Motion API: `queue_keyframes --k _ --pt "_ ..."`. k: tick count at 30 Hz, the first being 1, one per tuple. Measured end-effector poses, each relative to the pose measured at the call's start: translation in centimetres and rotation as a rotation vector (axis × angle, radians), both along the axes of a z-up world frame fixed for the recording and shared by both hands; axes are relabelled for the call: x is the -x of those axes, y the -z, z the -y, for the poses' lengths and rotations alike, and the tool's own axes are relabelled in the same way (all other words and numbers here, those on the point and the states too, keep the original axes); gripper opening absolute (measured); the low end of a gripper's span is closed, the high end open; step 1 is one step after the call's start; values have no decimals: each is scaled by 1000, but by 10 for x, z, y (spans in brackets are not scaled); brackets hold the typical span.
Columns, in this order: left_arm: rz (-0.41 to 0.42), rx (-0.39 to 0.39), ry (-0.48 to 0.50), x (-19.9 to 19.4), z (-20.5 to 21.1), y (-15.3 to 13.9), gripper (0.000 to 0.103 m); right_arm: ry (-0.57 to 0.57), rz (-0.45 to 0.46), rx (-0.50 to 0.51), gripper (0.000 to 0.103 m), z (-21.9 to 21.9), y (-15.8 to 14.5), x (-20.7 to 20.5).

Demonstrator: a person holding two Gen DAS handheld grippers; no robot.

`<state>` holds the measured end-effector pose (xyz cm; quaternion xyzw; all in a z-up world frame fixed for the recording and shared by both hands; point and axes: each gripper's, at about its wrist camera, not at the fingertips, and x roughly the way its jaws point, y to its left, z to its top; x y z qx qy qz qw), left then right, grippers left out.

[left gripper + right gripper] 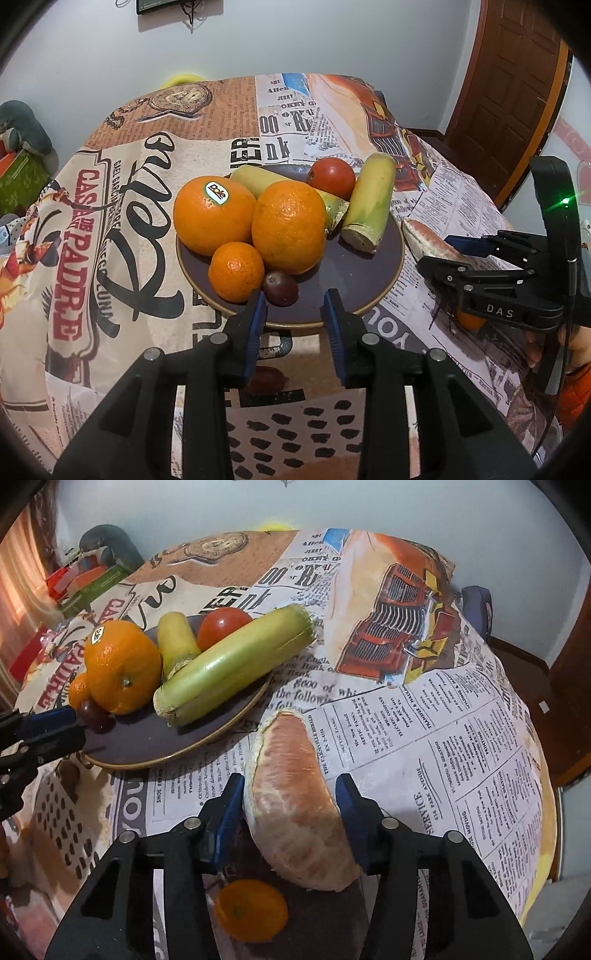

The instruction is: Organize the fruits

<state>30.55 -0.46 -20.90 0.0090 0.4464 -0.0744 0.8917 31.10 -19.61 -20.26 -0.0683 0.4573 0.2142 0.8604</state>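
Pomelo wedge (pixel 295 805) sits between right gripper (pixel 295 812) pads, grip unclear, cannot tell. Soft flesh may slip or tear. Left gripper (pixel 293 325) spread, empty.

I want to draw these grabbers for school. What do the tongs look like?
Both tongs are black, built of angular struts with round silver bolts. Each finger ends in a flat blue pad. The left tongs show this close up, as do the right tongs. From the side, the right one bears white letters "DAS" and a tall black handle with a small green light. Beside it shows an orange sleeve.
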Motion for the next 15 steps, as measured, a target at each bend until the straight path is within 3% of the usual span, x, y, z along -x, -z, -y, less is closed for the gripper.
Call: queue_keyframes --k 5,11,15 --pt "10 10 0 3 -2 -4 33 16 7 -47 43 4 -10 4" --pt "44 22 -6 11 -11 -19 34 8 88 -113 43 -1 -49 19" --pt "72 30 -31 16 -22 -28 39 -17 140 -151 43 -22 -72 24"
